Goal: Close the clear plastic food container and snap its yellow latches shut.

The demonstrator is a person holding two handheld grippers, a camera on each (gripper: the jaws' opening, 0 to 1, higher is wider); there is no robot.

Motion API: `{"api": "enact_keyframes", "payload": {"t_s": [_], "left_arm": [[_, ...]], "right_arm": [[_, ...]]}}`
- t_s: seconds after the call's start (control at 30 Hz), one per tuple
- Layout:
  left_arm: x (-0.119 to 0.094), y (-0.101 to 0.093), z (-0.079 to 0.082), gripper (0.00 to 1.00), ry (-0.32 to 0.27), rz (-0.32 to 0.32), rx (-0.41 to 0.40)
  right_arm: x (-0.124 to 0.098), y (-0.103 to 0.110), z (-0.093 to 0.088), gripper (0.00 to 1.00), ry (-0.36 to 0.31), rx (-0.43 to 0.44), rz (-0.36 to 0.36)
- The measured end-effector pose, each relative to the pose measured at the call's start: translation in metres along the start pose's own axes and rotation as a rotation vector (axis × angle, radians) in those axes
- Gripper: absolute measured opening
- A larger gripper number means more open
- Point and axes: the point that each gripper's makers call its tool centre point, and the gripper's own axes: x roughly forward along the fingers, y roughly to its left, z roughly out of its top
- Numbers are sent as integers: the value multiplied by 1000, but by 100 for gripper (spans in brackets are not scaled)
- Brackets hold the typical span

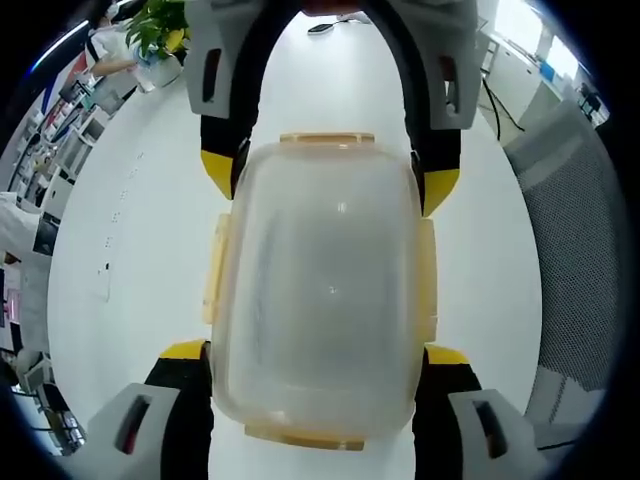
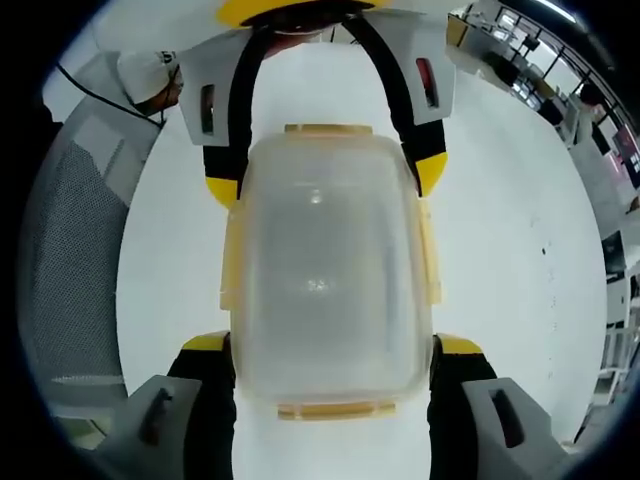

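Container [image 1: 325,290]: lid on, on white worktop [image 1: 130,240].
Left gripper [image 1: 318,365]: jaws clamped on container's near end.
Right gripper [image 2: 330,352]: jaws clamped on opposite end.

The clear plastic food container with yellow latches [image 1: 325,290] [image 2: 328,270] sits on the white table [image 1: 140,250] [image 2: 510,240], between both grippers' jaws from opposite ends.

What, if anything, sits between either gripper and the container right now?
Nothing visible. The container lies on the white table with the left gripper straddling one end and the right gripper the other, jaws at its sides.
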Motion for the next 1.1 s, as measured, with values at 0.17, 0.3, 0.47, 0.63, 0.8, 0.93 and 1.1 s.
{"api": "enact_keyframes", "payload": {"t_s": [0.17, 0.3, 0.47, 0.63, 0.8, 0.93, 1.1], "left_arm": [[1, 5, 0, 80, 6, 5, 0], [2, 9, 0, 81, 6, 8, -1], [2, 12, 0, 81, 0, 15, -6], [3, 12, 0, 81, -5, 15, -9], [1, 12, 1, 81, -13, 9, -8], [1, 12, 1, 81, -19, 8, -9], [0, 12, 1, 82, -38, -2, 2]], "right_arm": [[1, -6, 1, 77, 0, 3, -2], [1, -9, 1, 77, 2, 2, -2], [1, -13, 1, 77, -10, 2, -3], [1, -13, 1, 77, -8, -1, -4], [0, -13, 1, 77, -26, 0, 0], [0, -13, 2, 77, -38, -2, 3], [-2, -12, 3, 78, -72, -10, -14]]}}
